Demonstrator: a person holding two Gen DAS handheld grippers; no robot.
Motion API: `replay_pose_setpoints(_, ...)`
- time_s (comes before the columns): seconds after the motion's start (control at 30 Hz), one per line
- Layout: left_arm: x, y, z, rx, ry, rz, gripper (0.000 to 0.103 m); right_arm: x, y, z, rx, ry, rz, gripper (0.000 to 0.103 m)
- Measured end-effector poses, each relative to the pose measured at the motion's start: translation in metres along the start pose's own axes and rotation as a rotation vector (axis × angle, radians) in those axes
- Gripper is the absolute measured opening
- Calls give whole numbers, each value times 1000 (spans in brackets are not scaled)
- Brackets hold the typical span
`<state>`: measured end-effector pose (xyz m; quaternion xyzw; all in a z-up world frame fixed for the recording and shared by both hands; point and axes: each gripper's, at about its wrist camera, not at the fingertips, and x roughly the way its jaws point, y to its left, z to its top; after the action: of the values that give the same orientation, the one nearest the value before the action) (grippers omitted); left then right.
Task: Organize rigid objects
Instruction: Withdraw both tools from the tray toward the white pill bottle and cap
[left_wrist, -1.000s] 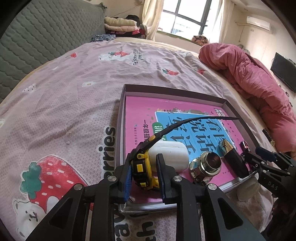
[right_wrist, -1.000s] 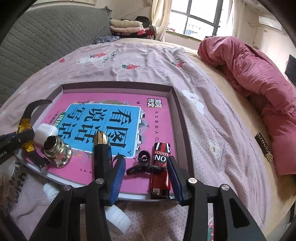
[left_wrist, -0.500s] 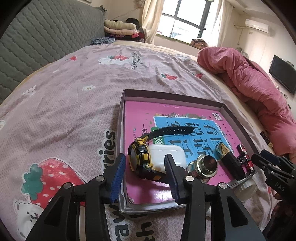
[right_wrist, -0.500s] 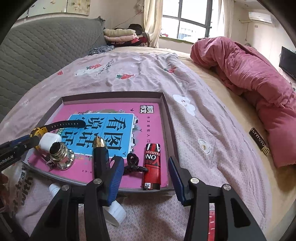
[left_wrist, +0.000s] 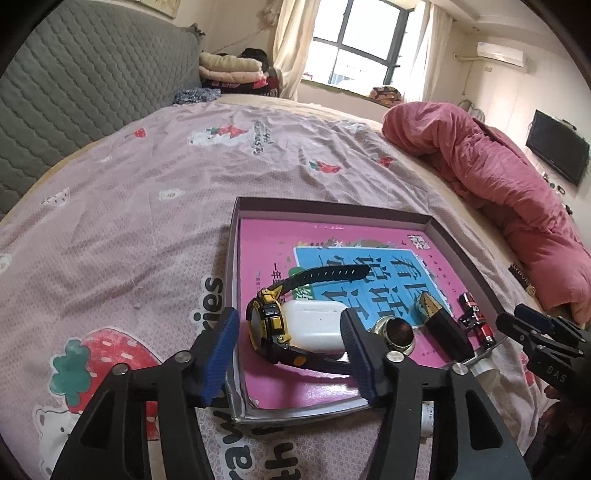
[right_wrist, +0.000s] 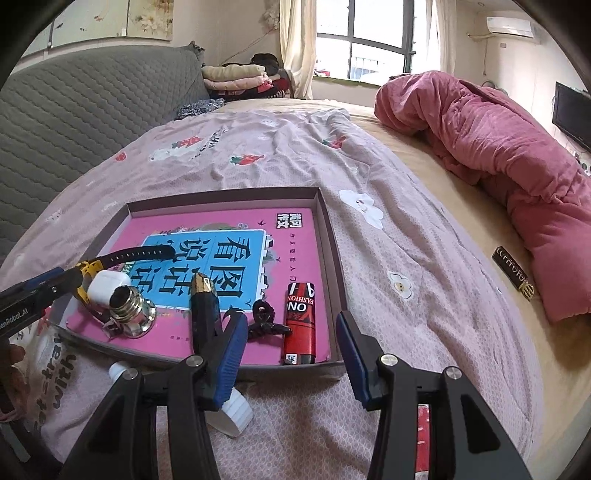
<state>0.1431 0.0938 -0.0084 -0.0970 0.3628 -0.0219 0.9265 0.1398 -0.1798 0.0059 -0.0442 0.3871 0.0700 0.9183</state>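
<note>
Watch (left_wrist: 271, 326) released into tray (left_wrist: 332, 208)
Both grippers, left gripper (left_wrist: 288, 350) just opened, right gripper (right_wrist: 290, 345), gape empty; white bottle (right_wrist: 232, 408) below tray is left

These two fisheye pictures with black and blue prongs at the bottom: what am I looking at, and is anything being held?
A person holds a two-finger claw in each hand, each with its own camera looking along the fingers. The left claw has just been opening; the yellow watch sits free between its fingers, leaning on a white case. The right claw is open and empty. Everything lies on a pink book inside a shallow tray on the bed: also a metal fitting, a black-and-gold piece, a hair clip and a red lighter. Nothing is held.
</note>
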Motion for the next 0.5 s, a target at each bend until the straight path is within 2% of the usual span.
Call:
replay_pose_setpoints(0.37, -16, -7, -7, 31, -39, 8, 60, -13, 2, -2, 1, -20, 28, 50)
replay_pose_setpoints(0.5, -23, -12, -10, 47, -56, 41, 60, -19, 2, -4, 4, -17, 46, 50)
